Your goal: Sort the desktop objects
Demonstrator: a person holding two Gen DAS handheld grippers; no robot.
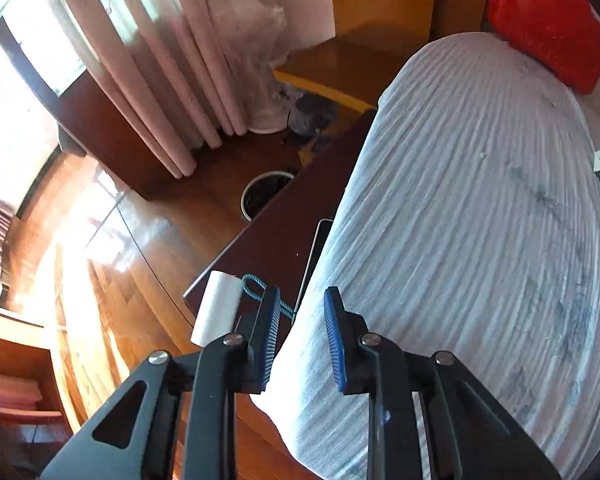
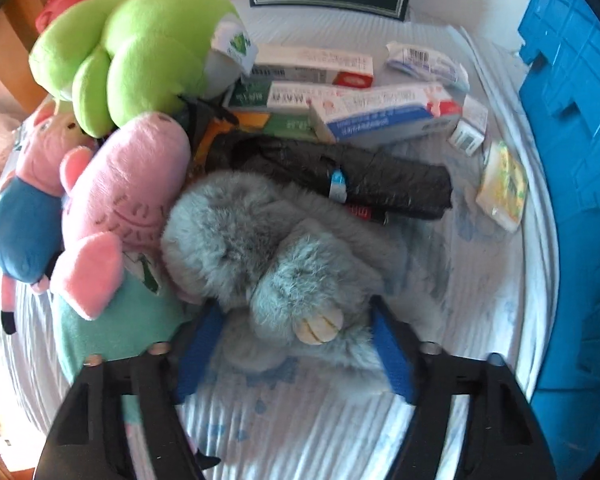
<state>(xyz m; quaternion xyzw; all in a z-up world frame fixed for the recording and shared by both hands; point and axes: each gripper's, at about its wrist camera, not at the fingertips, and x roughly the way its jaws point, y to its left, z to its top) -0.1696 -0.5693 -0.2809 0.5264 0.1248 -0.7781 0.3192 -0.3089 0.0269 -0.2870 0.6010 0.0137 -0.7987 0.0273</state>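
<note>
In the right wrist view my right gripper (image 2: pixel 296 336) is wide open, its blue pads on either side of the foot end of a grey furry plush toy (image 2: pixel 260 248) lying on the white cloth. Left of it lie a pink pig plush (image 2: pixel 116 208), a pig plush in blue (image 2: pixel 24 208) and a green plush (image 2: pixel 132 48). Behind it lie a black rolled bag (image 2: pixel 364 176) and several medicine boxes (image 2: pixel 384 112). In the left wrist view my left gripper (image 1: pixel 300 332) is open and empty, above the left edge of the cloth-covered desk (image 1: pixel 480 208).
A blue crate (image 2: pixel 572 160) stands at the right and a red basket (image 1: pixel 548 20) at the desk's far end. A white roll (image 1: pixel 216 308) and a blue cord (image 1: pixel 256 288) lie on a dark side table (image 1: pixel 284 224). A bin (image 1: pixel 260 192) stands on the wooden floor.
</note>
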